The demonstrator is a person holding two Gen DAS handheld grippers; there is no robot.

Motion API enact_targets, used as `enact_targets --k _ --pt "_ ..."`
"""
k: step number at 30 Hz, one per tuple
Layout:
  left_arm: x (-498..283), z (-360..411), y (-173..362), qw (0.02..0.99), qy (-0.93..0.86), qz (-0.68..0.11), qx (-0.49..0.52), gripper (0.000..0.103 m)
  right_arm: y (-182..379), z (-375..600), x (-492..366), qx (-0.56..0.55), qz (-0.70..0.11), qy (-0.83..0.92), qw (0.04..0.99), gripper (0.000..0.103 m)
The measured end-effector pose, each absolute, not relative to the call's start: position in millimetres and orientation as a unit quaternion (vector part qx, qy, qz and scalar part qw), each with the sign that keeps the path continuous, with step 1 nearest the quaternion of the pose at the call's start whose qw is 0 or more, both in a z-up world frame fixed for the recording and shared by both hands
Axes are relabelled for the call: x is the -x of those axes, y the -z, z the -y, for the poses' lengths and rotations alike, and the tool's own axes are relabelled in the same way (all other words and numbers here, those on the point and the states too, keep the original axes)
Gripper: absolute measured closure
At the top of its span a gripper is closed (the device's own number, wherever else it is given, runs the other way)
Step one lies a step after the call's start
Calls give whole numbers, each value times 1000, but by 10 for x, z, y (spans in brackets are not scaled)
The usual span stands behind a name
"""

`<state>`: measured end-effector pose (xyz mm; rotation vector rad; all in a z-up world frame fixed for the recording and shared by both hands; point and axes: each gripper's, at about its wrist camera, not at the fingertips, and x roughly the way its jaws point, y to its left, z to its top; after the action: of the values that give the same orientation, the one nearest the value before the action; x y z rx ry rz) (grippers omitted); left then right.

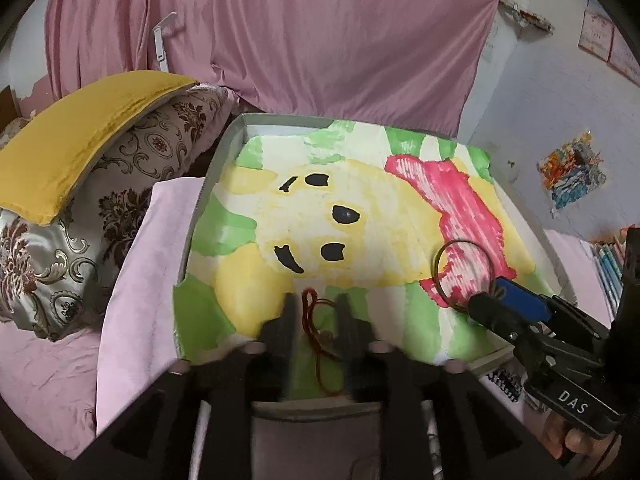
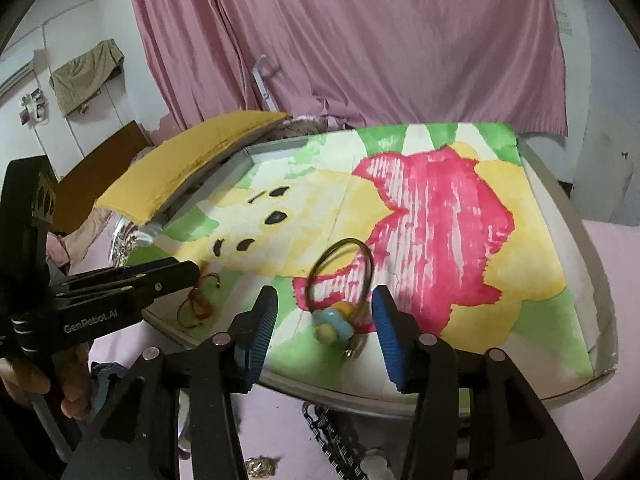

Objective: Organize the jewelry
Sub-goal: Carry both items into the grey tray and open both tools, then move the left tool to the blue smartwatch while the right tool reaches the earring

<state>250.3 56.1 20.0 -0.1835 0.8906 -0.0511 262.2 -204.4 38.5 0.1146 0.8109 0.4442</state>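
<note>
Thin wire bangle with glossy beads between parted right gripper pads (untouched), frayed red cord between open left gripper, painted paper beneath, both angled downward

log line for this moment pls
left gripper: open over red cord | right gripper: open around bangle | both on painted board

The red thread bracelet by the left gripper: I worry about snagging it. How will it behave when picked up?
The red thread bracelet lies in loose, uneven loops on the painted board, so it is probably floppy and will dangle. It looks thin and light, so it may drag rather than slide cleanly. A small bead on it might give the left gripper a firmer hold.
</note>
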Motion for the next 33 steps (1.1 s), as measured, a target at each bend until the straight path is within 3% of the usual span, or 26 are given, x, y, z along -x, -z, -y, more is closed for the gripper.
enact_targets --k 3,4,6,9,15,24,33 --pt "-2389 -612 -264 910 24 -402 99 54 -474 2080 -2505 -53 -365 -209 906 57" --pt "-2331 -633 -298 915 23 -389 103 53 -517 2095 -2439 -53 -351 -204 912 55" --pt "-2233 -667 -358 924 21 -367 107 47 -581 2135 -2329 -56 -328 -198 922 42" --pt "-2001 -713 -466 942 9 -318 111 29 -669 2192 -2138 -59 -295 -186 935 30" --pt "-1551 -762 -626 964 -8 -242 107 5 -805 2297 -1710 -61 -240 -162 955 3" --pt "-982 -770 -590 975 -14 -199 94 1 -898 2297 -1153 -33 -188 -153 970 2" --pt "-691 -787 -443 975 -9 -210 74 1 -796 2232 -967 0 -215 -161 963 2"
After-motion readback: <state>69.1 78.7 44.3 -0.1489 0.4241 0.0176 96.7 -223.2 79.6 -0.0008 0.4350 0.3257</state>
